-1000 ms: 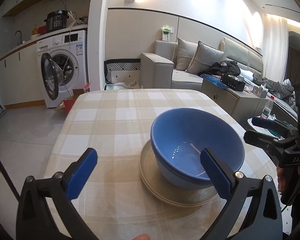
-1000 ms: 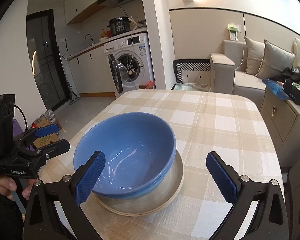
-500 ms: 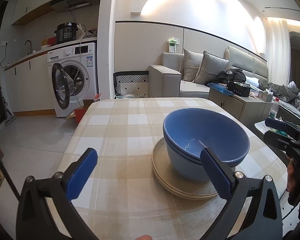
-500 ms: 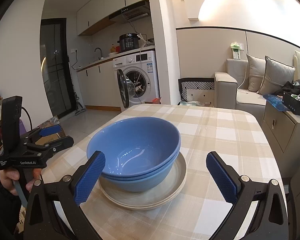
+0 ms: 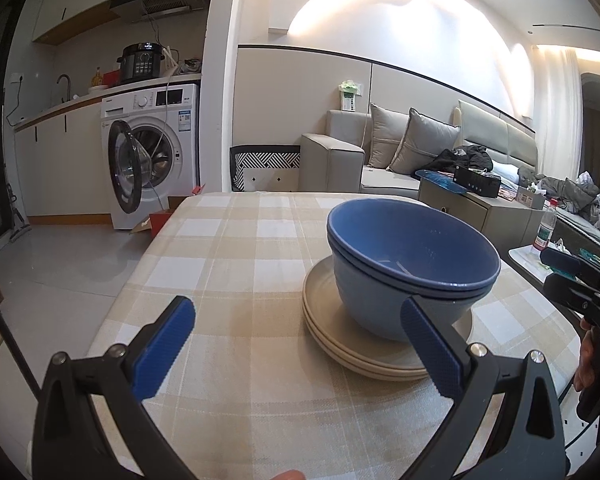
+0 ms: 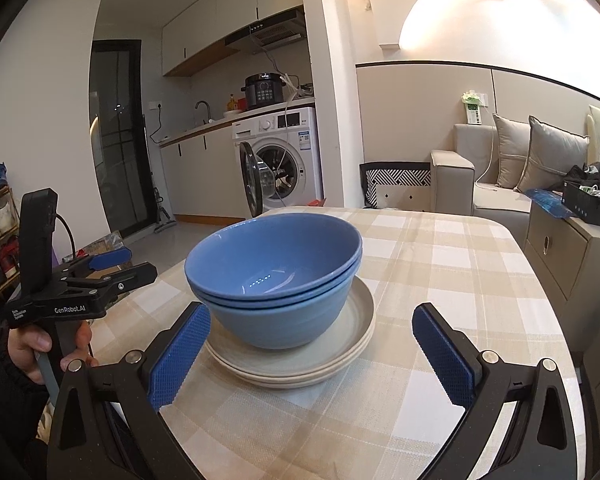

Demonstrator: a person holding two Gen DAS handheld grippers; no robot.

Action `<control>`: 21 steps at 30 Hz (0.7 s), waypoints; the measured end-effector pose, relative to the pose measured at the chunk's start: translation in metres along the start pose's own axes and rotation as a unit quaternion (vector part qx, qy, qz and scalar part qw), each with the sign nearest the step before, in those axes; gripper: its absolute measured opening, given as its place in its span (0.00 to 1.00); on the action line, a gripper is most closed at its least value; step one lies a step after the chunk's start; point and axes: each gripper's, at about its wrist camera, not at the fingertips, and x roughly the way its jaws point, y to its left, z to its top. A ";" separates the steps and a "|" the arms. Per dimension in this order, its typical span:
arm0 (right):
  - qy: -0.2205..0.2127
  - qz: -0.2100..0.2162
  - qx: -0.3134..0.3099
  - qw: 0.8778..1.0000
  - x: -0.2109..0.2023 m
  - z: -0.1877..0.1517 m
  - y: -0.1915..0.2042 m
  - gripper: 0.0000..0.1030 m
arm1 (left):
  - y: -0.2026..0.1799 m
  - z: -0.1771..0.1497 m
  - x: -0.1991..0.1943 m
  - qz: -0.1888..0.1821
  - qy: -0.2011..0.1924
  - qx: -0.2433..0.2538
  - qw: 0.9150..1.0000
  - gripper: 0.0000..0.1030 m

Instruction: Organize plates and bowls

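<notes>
Left gripper (image 5: 298,344) gapes wide, holding nothing; bowls (image 5: 412,268) at its 1 o'clock. Right gripper (image 6: 310,352) is equally spread and empty. Just beyond, two nested bowls sit on stacked plates (image 6: 300,364) on the desk (image 6: 440,264).

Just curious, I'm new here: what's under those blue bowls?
The two nested blue bowls sit on a stack of beige plates, about three by their rims. Whatever lies beneath the bowls' base is covered.

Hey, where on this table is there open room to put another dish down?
The checked tablecloth is bare beyond the blue bowls toward the sofa, and on the washing machine side. Only the beige plates under the bowls take up room, near the front edge.
</notes>
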 end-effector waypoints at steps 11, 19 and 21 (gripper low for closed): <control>-0.014 -0.006 0.003 1.000 -0.014 -0.012 0.003 1.00 | -0.004 -0.010 -0.013 0.006 -0.012 0.005 1.000 1.00; -0.018 -0.008 -0.005 1.000 -0.025 -0.021 0.006 1.00 | -0.007 -0.016 -0.026 0.010 -0.020 0.002 1.000 1.00; -0.021 -0.010 -0.006 1.000 -0.029 -0.024 0.007 1.00 | -0.009 -0.018 -0.030 0.010 -0.022 0.002 1.000 1.00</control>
